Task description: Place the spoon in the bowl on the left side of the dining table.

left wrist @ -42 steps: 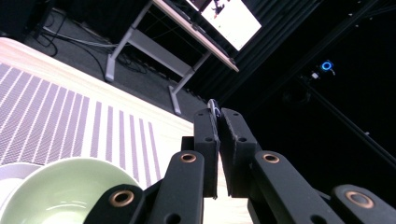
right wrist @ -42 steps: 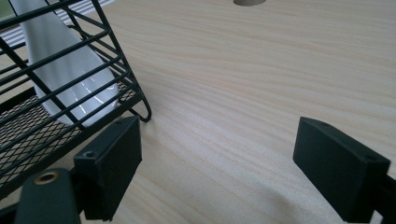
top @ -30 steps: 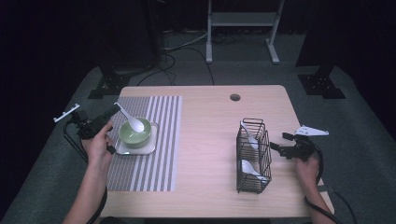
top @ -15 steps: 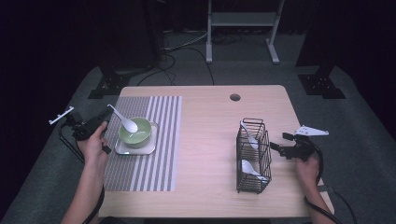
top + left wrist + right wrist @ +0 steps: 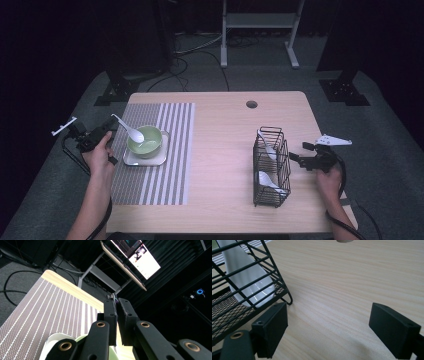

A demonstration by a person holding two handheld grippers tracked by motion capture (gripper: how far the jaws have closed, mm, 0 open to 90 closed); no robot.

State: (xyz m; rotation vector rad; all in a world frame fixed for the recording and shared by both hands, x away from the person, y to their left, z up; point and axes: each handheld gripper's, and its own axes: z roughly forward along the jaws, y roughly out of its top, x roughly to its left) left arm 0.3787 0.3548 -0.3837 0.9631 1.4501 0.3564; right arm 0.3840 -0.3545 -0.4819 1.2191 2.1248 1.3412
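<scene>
bowl (image 5: 145,141) on tray (image 5: 131,160) on mat (image 5: 165,165), left | basket (image 5: 270,167) right

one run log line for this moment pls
left tongs: shut on white spoon over green bowl | right tongs: open, empty, beside wire basket | basket: two spoons

Bench (image 5: 220,150): bare wood mid-span between striped mat (image 5: 165,150) and wire basket (image 5: 270,167), passable. Left obstacles: green bowl (image 5: 145,142) on tray (image 5: 142,160). Right: basket, just beside right claw (image 5: 296,156).
</scene>
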